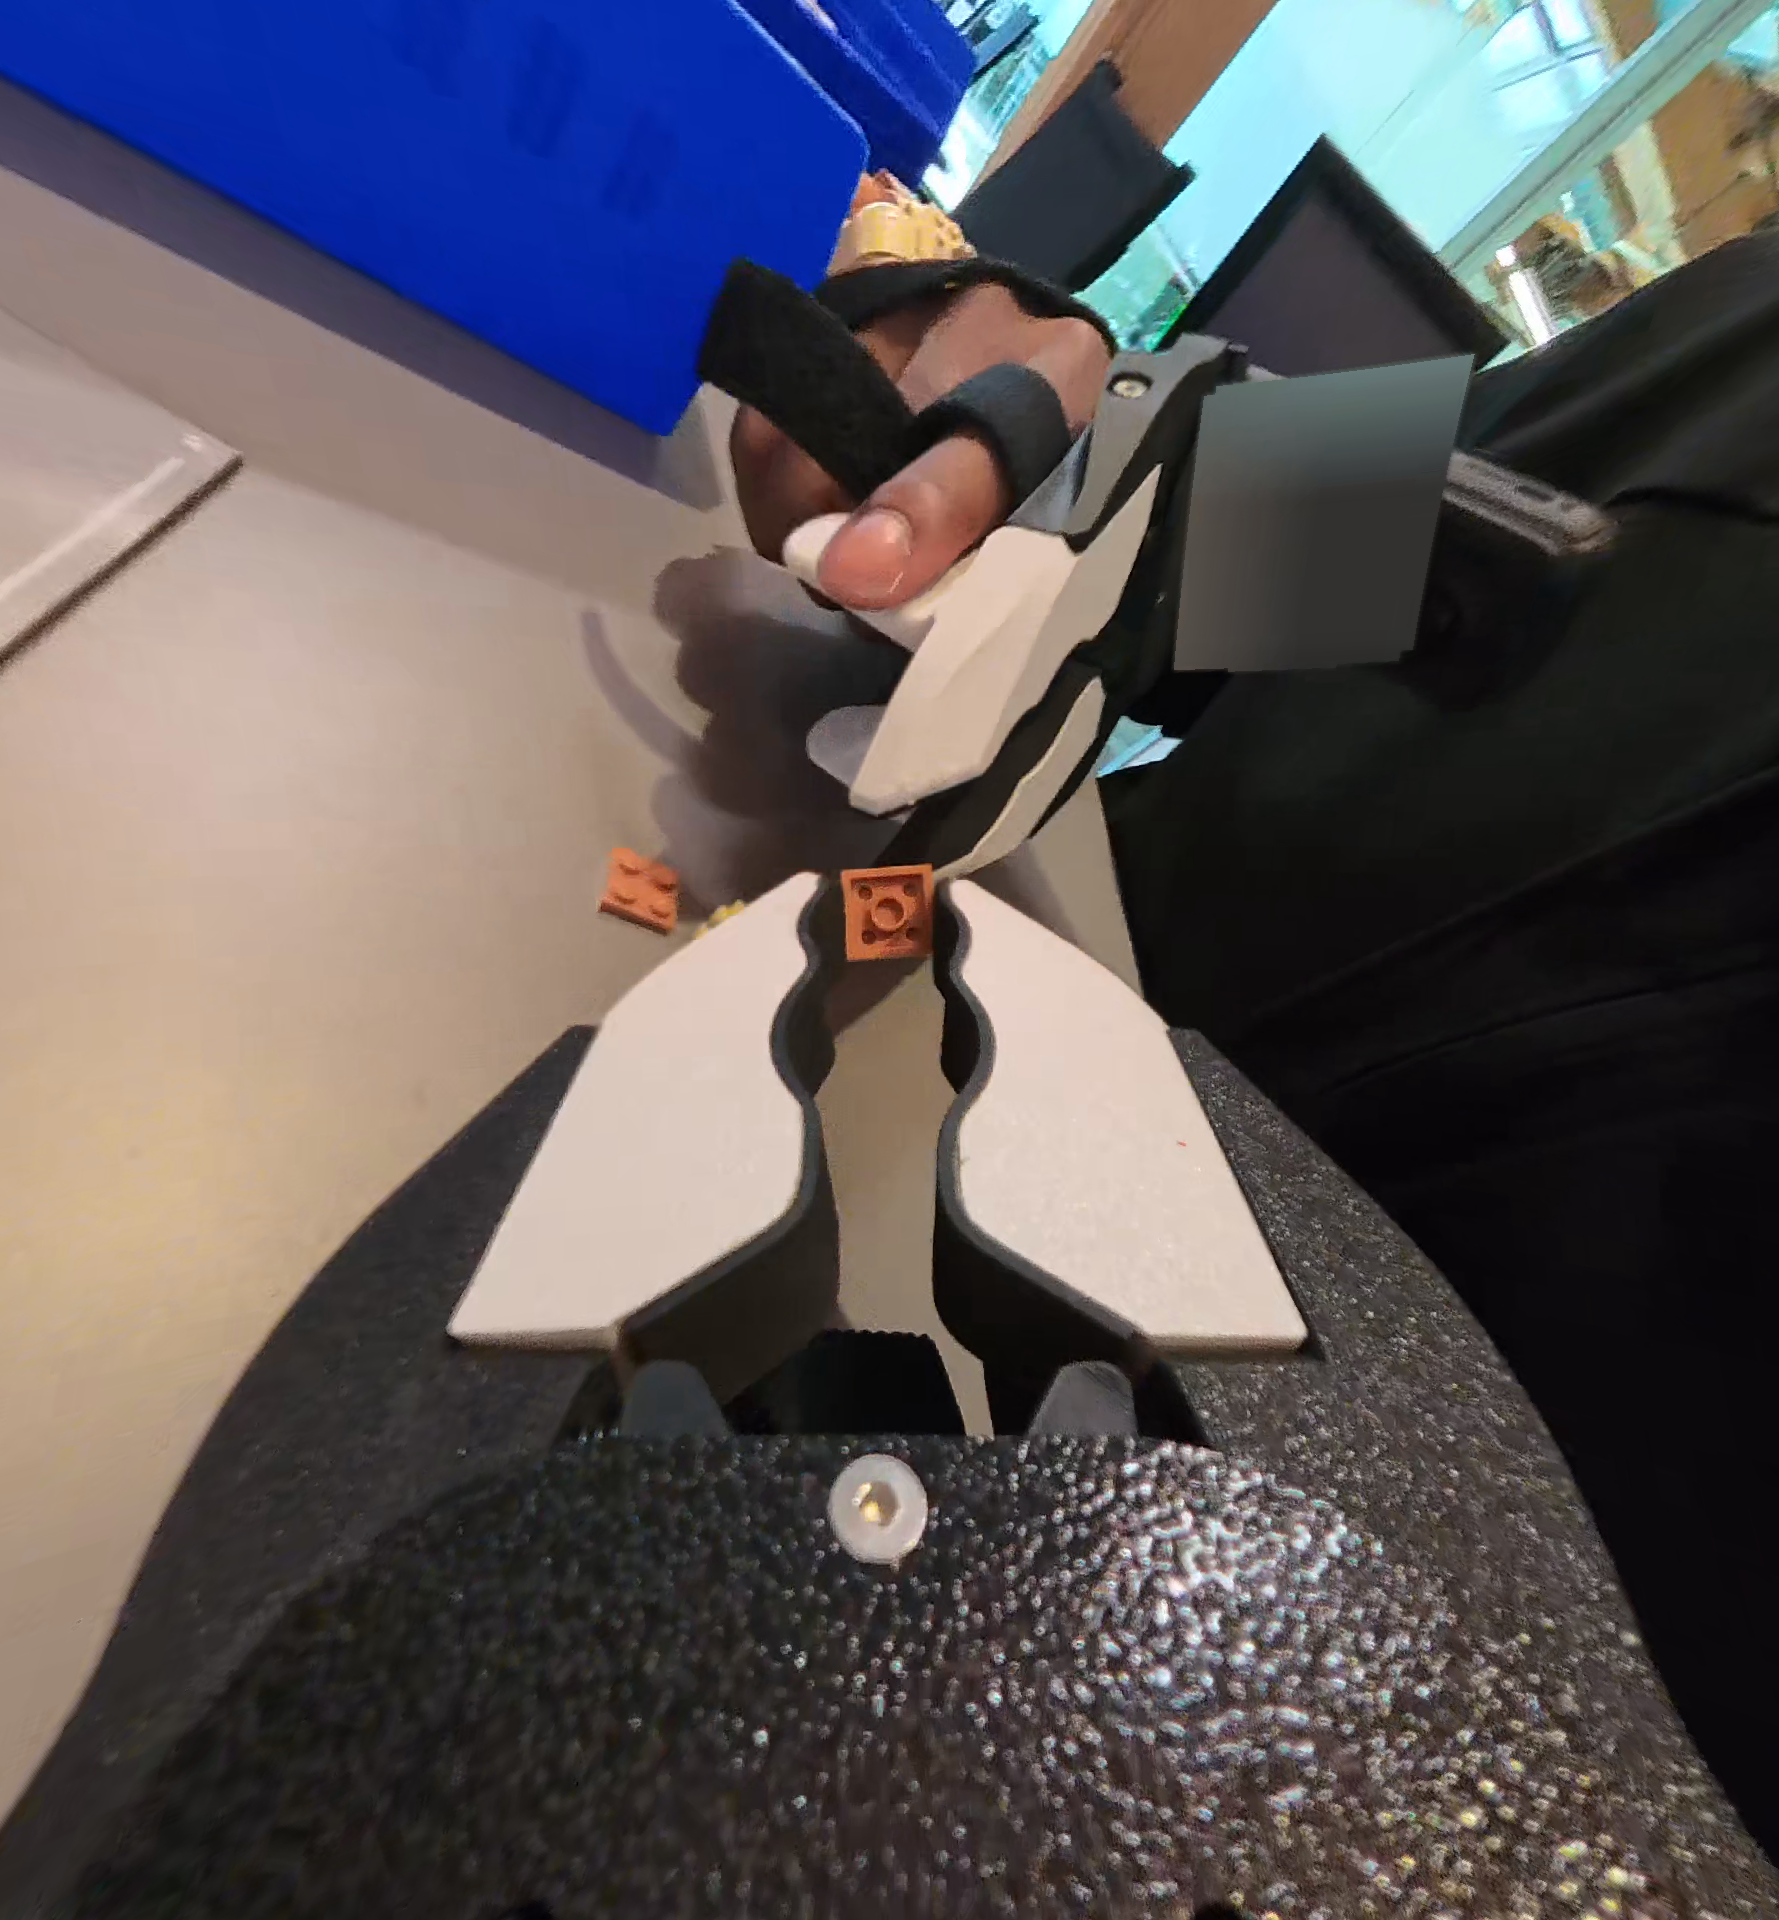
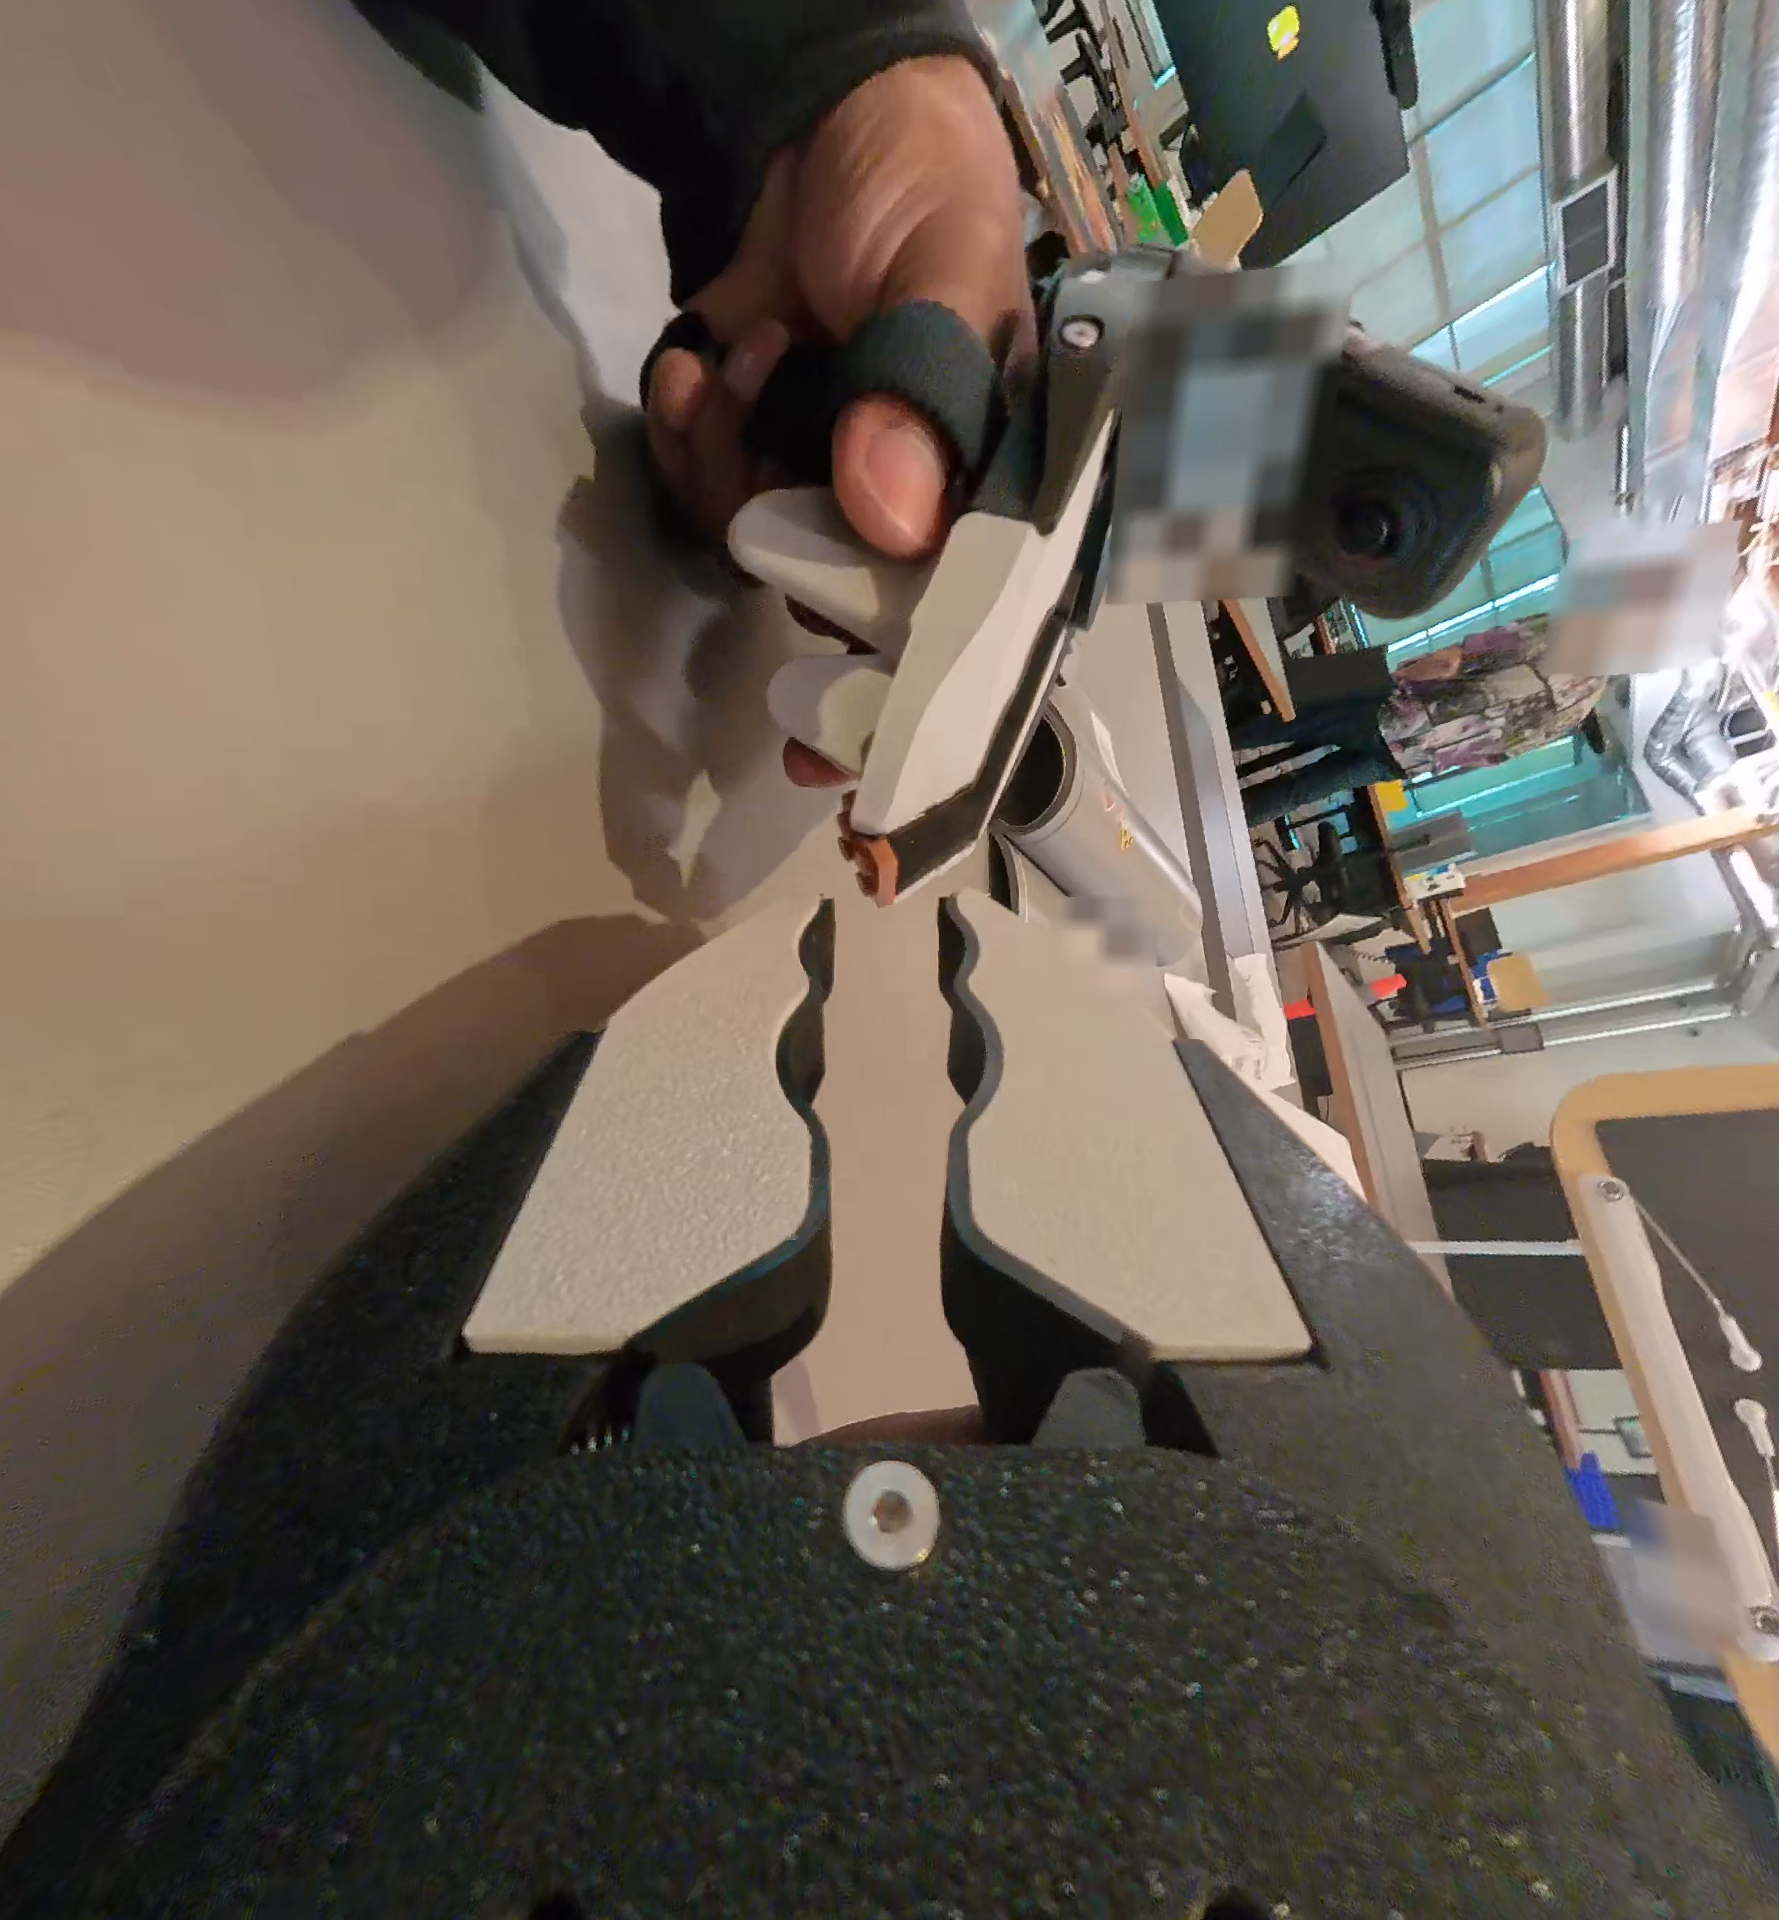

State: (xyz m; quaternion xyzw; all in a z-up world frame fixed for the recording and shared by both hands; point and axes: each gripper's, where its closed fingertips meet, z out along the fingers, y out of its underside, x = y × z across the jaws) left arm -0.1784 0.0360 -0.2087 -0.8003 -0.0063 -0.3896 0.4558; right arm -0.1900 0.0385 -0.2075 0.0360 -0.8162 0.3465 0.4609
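Two orange plates show: one lies on the grey table (image 1: 241, 779), left of the left gripper (image 1: 886, 914), whose fingers pinch the other plate (image 1: 886, 912) by its edges, underside toward the camera. A yellow bit beside the loose plate (image 1: 640, 884) is mostly hidden. Right of the held plate, the right gripper (image 2: 885, 920) points at it with fingers spread and bare, its strapped hand (image 1: 895, 447) tilted downward.

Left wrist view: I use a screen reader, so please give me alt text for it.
The left gripper holds a small orange square plate by its edges above a grey table. The right gripper points at it, with another orange plate and a blue bin behind.
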